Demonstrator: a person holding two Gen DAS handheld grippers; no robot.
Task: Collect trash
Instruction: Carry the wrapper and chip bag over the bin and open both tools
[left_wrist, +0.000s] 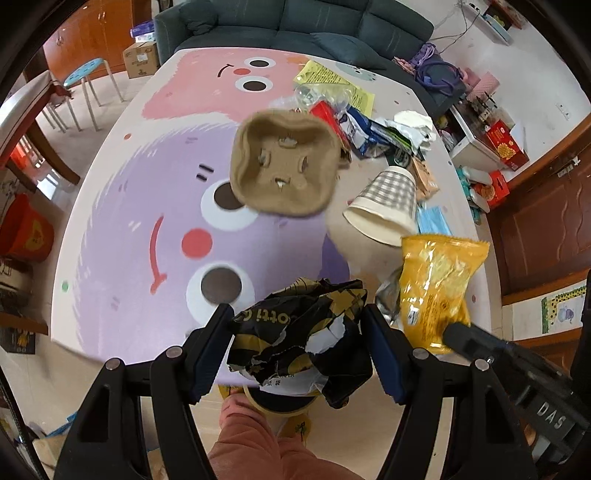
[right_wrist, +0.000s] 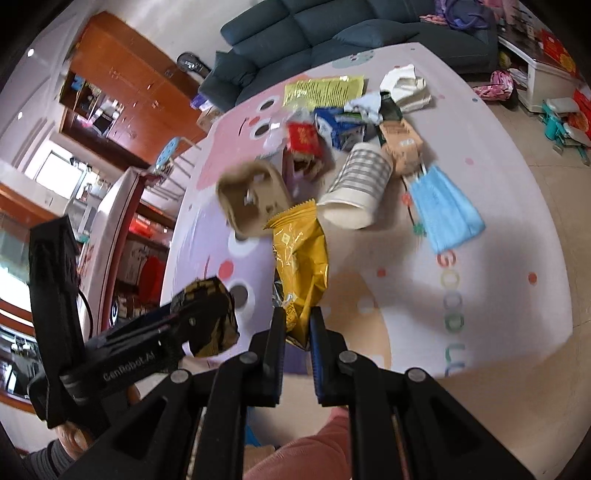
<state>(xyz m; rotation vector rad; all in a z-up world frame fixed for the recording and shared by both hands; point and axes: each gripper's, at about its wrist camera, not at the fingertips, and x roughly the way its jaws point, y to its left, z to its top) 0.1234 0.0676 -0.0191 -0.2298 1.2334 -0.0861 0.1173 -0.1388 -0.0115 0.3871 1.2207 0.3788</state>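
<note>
My left gripper is shut on a crumpled black-and-gold paper bag, lifted above the near table edge; in the right wrist view that bag shows at lower left. My right gripper is shut on the lower end of a yellow snack wrapper, which hangs over the table; the same wrapper is at right in the left wrist view. On the table lie a brown pulp cup tray, a tipped paper cup and a blue face mask.
A pile of wrappers, a red packet, a blue-white pack and a yellow leaflet lies at the table's far side. A dark sofa stands behind the table. A blue stool is at left. A pink-sleeved leg shows below.
</note>
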